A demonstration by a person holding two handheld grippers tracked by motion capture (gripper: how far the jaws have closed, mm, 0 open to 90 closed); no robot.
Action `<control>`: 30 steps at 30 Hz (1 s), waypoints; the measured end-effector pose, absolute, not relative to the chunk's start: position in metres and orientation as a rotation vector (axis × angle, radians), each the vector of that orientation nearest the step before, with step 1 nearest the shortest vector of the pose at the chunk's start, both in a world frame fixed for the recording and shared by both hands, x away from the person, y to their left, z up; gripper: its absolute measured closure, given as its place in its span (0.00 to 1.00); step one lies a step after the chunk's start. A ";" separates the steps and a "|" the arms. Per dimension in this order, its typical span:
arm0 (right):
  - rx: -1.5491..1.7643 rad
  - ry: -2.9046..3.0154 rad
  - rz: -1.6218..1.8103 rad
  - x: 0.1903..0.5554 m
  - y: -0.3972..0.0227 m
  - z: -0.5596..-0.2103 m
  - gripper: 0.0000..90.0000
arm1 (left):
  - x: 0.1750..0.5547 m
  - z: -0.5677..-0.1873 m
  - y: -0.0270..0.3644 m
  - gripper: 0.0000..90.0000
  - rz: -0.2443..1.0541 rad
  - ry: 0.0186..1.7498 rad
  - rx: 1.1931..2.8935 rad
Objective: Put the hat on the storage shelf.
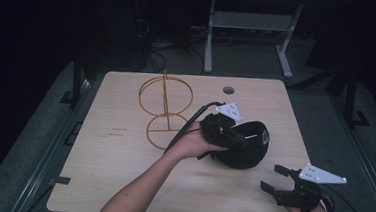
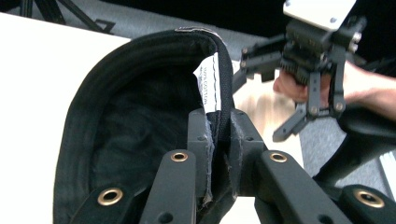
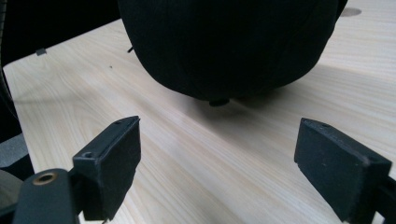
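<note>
I'm clamping my left gripper (image 2: 218, 154) on the cap (image 2: 140, 93) brim beside its unreadable white label (image 2: 211, 84); my right gripper (image 3: 219, 163) is gaping

Black cap (image 1: 243, 147), soft fabric, crown down near table's right-center, opening tipped up, white label (image 2: 210, 84) inside rim. Rim pinched, cap looks lifted just off wood.
</note>
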State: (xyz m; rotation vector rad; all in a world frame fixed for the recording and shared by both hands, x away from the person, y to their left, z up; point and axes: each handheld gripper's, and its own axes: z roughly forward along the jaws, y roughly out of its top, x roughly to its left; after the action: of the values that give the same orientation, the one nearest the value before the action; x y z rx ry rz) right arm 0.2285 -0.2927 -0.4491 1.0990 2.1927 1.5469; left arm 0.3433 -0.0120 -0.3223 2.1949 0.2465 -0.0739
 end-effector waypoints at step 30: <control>0.894 2.123 1.686 0.238 -0.278 -0.420 0.94 | 0.318 -0.280 -0.038 0.90 -0.108 0.059 2.184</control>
State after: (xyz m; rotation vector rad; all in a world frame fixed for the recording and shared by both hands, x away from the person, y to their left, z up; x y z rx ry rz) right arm 0.2382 -0.2782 -0.4202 0.8935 2.1226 1.6862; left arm 0.3180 -0.0377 -0.2795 2.1836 0.0593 -0.1078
